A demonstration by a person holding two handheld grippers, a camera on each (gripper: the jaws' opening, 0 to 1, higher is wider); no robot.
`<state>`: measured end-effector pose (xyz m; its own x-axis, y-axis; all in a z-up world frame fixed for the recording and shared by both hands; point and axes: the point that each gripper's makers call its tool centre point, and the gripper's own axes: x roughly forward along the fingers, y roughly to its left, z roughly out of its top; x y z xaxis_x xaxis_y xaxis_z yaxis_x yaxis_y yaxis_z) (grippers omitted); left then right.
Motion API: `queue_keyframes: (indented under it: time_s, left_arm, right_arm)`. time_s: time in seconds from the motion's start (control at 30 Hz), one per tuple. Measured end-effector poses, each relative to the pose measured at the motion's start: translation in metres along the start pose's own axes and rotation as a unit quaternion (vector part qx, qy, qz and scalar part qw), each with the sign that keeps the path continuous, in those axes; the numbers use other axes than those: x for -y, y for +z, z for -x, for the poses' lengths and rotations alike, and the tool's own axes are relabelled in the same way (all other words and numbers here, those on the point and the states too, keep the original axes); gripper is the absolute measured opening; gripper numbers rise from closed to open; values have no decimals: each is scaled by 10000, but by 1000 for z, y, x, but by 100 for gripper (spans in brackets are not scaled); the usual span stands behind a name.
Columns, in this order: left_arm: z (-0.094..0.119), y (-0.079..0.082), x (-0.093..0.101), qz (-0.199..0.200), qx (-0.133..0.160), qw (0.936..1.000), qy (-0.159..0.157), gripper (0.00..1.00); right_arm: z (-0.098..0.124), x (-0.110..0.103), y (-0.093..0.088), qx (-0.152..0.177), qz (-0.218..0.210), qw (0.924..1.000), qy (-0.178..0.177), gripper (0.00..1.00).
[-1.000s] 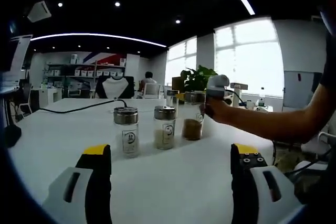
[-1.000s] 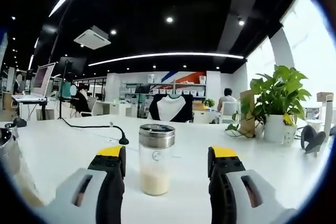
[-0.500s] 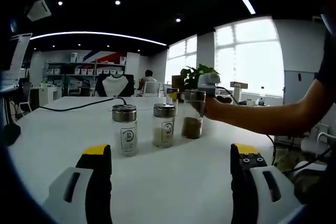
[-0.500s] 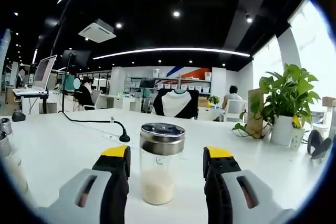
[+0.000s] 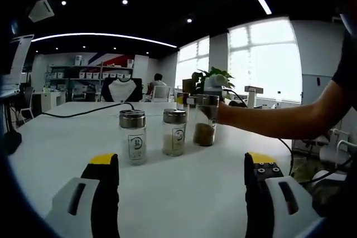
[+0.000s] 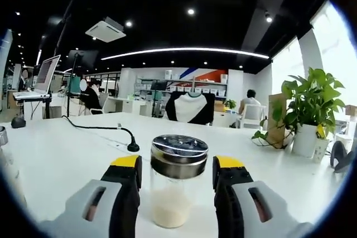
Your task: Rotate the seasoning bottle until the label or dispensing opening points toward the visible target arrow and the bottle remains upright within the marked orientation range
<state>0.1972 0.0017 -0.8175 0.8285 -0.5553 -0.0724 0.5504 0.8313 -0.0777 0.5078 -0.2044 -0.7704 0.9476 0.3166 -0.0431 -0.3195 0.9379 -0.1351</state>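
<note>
Three glass seasoning bottles with metal caps stand upright in a row on the white table [image 5: 50,137]. In the left gripper view they are a labelled bottle [image 5: 134,137], a middle bottle [image 5: 174,133] and a bottle of tan powder [image 5: 204,122]. A person's arm brings my right gripper [image 5: 204,102] in around that last one. In the right gripper view this bottle [image 6: 178,185] stands between the jaws of my right gripper [image 6: 178,163], which is open with narrow gaps either side. My left gripper [image 5: 181,160] is open, well short of the row, holding nothing.
A black cable [image 6: 95,128] ends at a small stand [image 6: 132,147] behind the bottle. A potted plant [image 6: 312,104] stands at the right and another bottle [image 6: 5,154] at the left edge. A monitor [image 6: 42,79] and office shelves are far back.
The right gripper has moved forward, so the bottle now sits between its jaws and looks larger. In the left gripper view the hand has slid left to the tan bottle. The left gripper held still.
</note>
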Motion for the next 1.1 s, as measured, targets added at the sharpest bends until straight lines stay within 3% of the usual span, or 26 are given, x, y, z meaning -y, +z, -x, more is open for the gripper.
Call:
queue_keyframes:
  time_s: [0.03, 0.2, 0.5, 0.63, 0.93, 1.1]
  left_arm:
    - [0, 0, 0, 0, -6, 10000, 1, 98]
    - [-2, 1, 0, 5, 7, 10000, -20, 98]
    - [-3, 2, 4, -66, -26, 10000, -53, 98]
    - [-3, 5, 5, -77, 5, 10000, -57, 98]
    - [-8, 8, 15, -142, 23, 9998, -171, 98]
    - [-8, 7, 20, -138, 31, 9996, -231, 98]
  right_arm:
    - [-1, 0, 2, -19, 171, 9998, -25, 47]
    - [-8, 3, -3, -140, 216, 9996, -73, 43]
    - [-3, 7, -3, -251, -285, 9993, 55, 39]
    - [2, 6, -3, -226, -228, 9994, 160, 39]
    - [31, 17, 6, -95, -490, 9987, 130, 38]
    - [55, 12, 13, 33, -348, 9991, 227, 38]
